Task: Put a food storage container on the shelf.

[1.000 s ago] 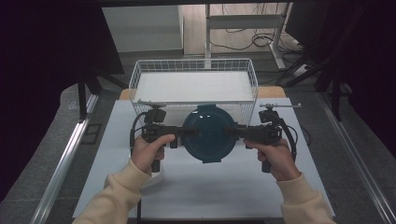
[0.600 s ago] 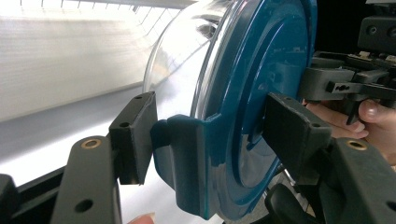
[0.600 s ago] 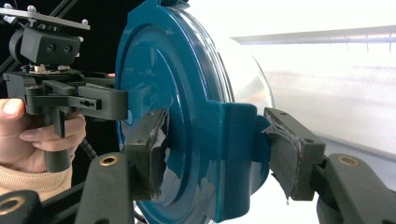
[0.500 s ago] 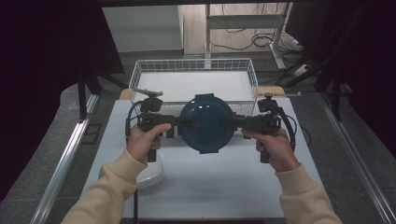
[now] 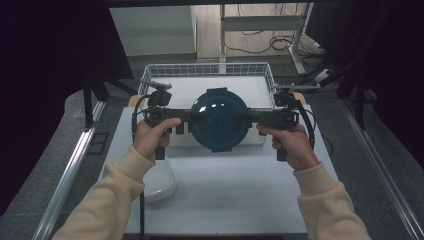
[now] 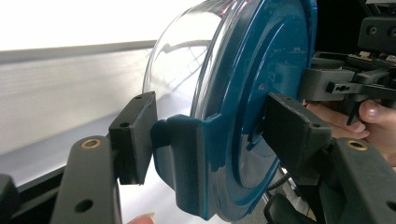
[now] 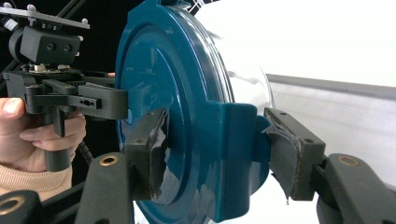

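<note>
A round glass container with a teal lid (image 5: 220, 120) hangs in the air over the far part of the table, tipped on edge so that its round face looks back at the person. My left gripper (image 5: 192, 118) is shut on the teal latch tab at its left side. In the left gripper view the container (image 6: 243, 93) sits between the pads of the left gripper (image 6: 212, 135). My right gripper (image 5: 248, 118) is shut on the opposite tab. The right gripper view shows the worn pads of the right gripper (image 7: 219, 149) clamping the lid (image 7: 187, 84).
A white wire basket (image 5: 205, 66) stands at the table's far edge, just behind the container. The table carries a white mat (image 5: 240, 195). A white rounded object (image 5: 159, 182) lies on it under the left forearm. Metal rails run along both sides.
Both hands have lifted the container together and carried it away from the person, toward the wire basket. The grip on both tabs is unchanged.
</note>
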The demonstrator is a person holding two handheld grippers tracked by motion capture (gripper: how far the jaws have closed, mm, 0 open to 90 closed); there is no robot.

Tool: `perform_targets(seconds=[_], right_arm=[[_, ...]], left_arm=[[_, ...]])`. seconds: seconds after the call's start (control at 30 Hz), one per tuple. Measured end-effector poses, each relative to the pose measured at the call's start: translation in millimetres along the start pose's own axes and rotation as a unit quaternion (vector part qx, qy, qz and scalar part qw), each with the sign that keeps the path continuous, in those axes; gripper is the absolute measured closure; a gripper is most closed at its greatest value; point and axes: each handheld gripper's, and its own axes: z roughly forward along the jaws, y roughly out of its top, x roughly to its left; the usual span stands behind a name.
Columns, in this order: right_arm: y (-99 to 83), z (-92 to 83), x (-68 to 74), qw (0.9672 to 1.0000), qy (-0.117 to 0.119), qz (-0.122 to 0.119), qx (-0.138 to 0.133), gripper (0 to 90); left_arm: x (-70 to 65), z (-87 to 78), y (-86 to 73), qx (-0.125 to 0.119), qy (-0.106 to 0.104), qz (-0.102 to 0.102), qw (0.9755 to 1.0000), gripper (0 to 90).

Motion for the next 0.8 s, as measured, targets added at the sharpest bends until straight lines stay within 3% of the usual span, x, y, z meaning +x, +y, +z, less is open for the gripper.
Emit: perform_targets(seconds=[0.43,0.8], right_arm=[[19.4,6.8,-4.9,1.0000,0.003,0.009,0.003,41.8],[40.0,12.5,1.8,1.0000,0.004,-0.001,0.000,42.0]], left_arm=[[3.3,-1.5,21.7,0.002,0.007,0.003,1.0000,36.2],[7.8,-11.2,39.7,-0.005,0.004,0.002,1.0000,36.2]])
